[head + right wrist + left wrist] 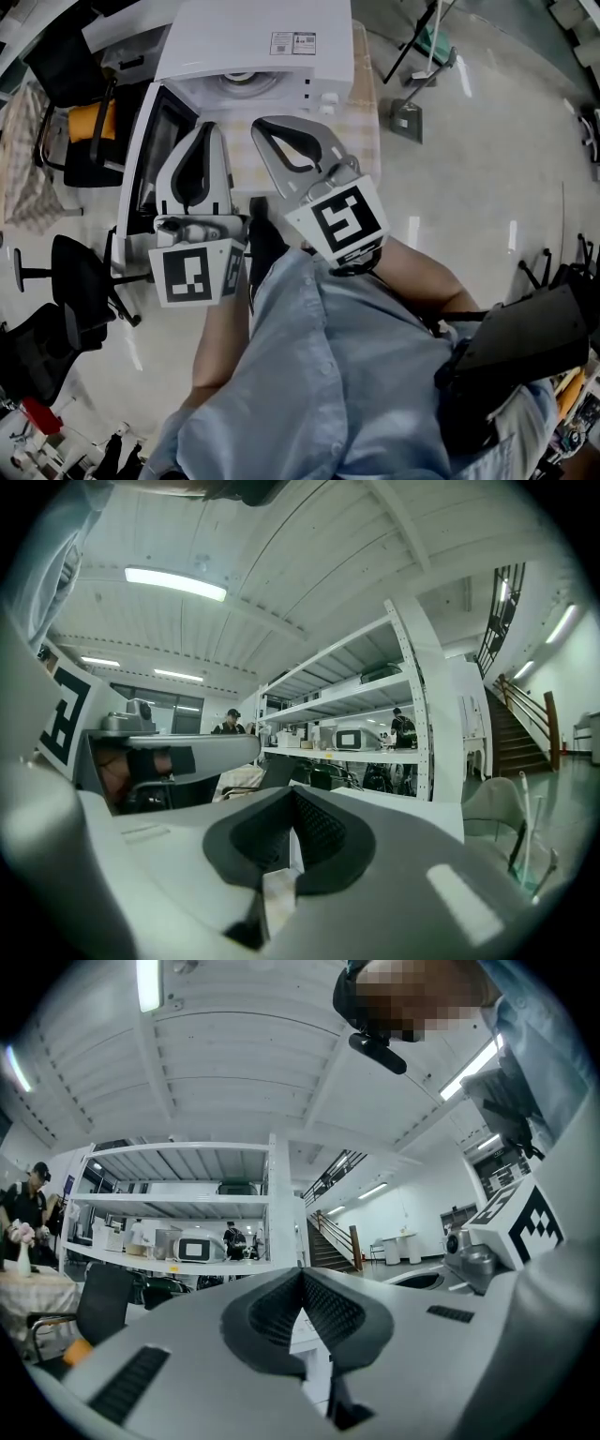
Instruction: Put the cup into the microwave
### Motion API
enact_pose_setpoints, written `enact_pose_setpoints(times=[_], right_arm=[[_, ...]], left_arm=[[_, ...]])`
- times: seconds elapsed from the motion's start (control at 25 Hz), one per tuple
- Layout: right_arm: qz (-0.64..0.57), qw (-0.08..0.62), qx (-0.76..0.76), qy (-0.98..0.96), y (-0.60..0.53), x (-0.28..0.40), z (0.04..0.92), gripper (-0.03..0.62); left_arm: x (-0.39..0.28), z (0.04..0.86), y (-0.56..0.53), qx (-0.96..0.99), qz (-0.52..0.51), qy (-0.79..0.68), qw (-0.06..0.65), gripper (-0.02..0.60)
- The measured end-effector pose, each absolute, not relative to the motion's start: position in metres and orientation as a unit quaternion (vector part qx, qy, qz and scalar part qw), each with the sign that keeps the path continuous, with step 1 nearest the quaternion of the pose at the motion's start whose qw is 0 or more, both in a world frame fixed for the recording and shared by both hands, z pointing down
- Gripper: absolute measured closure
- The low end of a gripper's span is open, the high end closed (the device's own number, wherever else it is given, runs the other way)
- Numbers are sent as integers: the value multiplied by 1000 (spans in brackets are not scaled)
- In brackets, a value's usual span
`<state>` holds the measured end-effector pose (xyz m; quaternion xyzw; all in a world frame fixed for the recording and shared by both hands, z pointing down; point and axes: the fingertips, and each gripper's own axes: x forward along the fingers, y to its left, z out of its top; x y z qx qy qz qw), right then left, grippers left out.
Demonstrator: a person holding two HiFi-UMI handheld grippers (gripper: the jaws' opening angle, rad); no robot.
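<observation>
The fingers [267, 1312] of the left gripper [302, 1273] are closed on each other, tip to tip, and nothing is held between them. In the head view the left gripper [208, 127] is held level in front of the microwave [253, 42]. The microwave's door [152, 159] is swung fully open to the left, so the cavity is accessible. One round, pale shape [248, 82] is seen inside the cavity. Whether it is the cup or the turntable cannot be determined, and no cup is plainly shown elsewhere in any view.

The right gripper [262, 124] is held beside the left one, and its fingers [258, 841] are likewise closed with nothing between them. The microwave is carried on a bench [366, 112] covered with a checked cloth.

A cup is expected to be rigid, light and possibly breakable, with a smooth wall that may slip. The fingers are best opened first and closed across the rim or wall, with moderate pressure, and the cup is to be kept upright.
</observation>
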<state>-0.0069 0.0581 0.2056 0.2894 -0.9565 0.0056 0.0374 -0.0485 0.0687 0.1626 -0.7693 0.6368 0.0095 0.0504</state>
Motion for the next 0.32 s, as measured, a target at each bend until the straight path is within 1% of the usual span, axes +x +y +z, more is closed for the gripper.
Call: enact_pose_setpoints(times=[0.32], right_arm=[[13, 32, 295, -955, 45, 3, 203, 592]], left_arm=[[-40, 160, 57, -772, 6, 633, 51, 577]])
